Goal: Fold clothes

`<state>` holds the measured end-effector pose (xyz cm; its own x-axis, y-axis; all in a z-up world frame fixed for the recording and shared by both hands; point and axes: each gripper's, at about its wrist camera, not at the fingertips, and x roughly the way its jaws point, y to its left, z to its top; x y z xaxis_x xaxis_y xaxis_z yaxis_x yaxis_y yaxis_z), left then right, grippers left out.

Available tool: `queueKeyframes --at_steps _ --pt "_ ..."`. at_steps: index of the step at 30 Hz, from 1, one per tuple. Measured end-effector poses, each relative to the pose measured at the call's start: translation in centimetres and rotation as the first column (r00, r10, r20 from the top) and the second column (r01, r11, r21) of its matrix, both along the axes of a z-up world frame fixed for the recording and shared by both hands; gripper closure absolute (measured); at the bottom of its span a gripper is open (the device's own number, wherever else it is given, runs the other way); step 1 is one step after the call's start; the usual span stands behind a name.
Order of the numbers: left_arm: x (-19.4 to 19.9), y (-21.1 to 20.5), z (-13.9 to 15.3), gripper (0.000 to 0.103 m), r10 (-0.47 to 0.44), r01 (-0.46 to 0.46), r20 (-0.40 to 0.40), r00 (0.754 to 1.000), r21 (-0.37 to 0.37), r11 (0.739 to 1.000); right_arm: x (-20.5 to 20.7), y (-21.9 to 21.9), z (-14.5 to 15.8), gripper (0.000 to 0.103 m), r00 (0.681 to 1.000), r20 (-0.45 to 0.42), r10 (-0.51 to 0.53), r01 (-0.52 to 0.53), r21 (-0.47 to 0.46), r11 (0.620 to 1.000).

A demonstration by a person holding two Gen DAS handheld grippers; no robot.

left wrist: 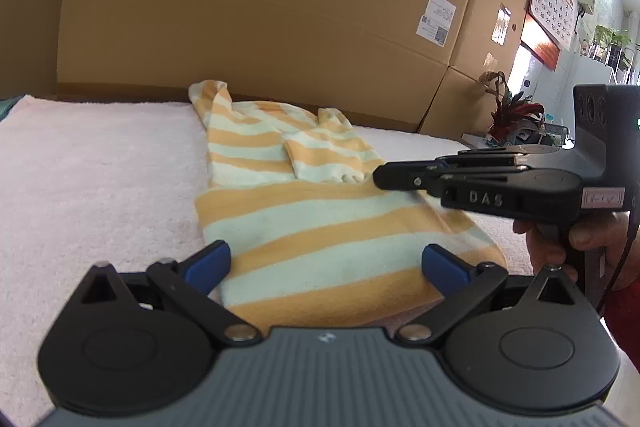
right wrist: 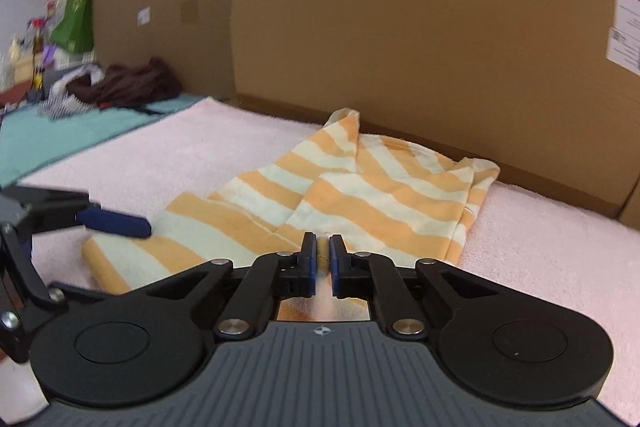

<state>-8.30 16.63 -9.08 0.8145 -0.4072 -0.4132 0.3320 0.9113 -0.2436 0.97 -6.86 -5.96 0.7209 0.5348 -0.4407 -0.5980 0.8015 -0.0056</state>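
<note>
2 grippers over a striped shirt (left wrist: 304, 223) on a pink towel (left wrist: 92, 179): left gripper (left wrist: 326, 263) fingers wide; right gripper (right wrist: 323, 259) fingers nearly closed, seemingly pinching no cloth.

Left gripper (left wrist: 326, 263) fingers spread wide; right gripper (right wrist: 323, 247) fingers nearly closed.

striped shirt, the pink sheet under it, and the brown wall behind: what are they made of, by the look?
Striped shirt: soft knit, probably cotton jersey; matte, drapes and creases at its folds.
Pink sheet: looks like terry towelling or fleece; nubbly looped pile, no sheen.
Brown wall: corrugated cardboard cartons; flat matte brown, pressed crease lines, paper labels stuck on.
</note>
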Motion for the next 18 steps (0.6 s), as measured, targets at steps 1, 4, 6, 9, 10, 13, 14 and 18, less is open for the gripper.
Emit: queueKeyframes --at_steps 1,4,6,9,10,13,14,18 --pt "0.1 0.0 0.0 0.001 -0.002 0.002 -0.002 1.0 -0.001 1.0 0.1 -0.5 0.0 0.096 0.999 -0.024 -0.023 0.024 0.04 0.999" --pt "0.3 0.1 0.1 0.001 -0.008 0.008 -0.01 1.0 -0.008 1.0 1.0 -0.9 -0.9 0.094 0.992 -0.111 -0.062 0.071 0.084 0.994" --pt "0.3 0.1 0.1 0.001 -0.003 0.003 -0.013 1.0 -0.01 1.0 0.8 -0.9 -0.9 0.088 0.991 -0.123 -0.059 0.072 0.102 0.992" --pt "0.0 0.0 0.5 0.002 0.01 -0.01 -0.001 1.0 -0.006 1.0 -0.7 -1.9 -0.4 0.087 0.989 -0.078 -0.122 0.134 0.16 0.978" --pt "-0.1 0.1 0.7 0.002 0.003 -0.002 0.009 1.0 -0.022 1.0 -1.3 -2.7 -0.3 0.089 0.985 -0.078 -0.155 0.167 0.193 0.967" --pt "0.0 0.1 1.1 0.006 -0.036 0.037 0.02 0.999 -0.064 0.997 -3.3 -4.5 -0.4 0.09 0.973 -0.098 -0.207 0.225 0.231 0.947" --pt "0.5 -0.1 1.0 0.01 -0.041 0.041 0.004 0.999 -0.056 0.998 -3.6 -4.6 -0.8 0.09 0.971 -0.118 -0.209 0.23 0.211 0.95" --pt "1.5 -0.9 0.6 0.019 -0.02 0.02 -0.006 1.0 0.023 1.0 -3.7 -4.8 -2.3 0.094 0.961 -0.144 -0.236 0.258 0.167 0.952"
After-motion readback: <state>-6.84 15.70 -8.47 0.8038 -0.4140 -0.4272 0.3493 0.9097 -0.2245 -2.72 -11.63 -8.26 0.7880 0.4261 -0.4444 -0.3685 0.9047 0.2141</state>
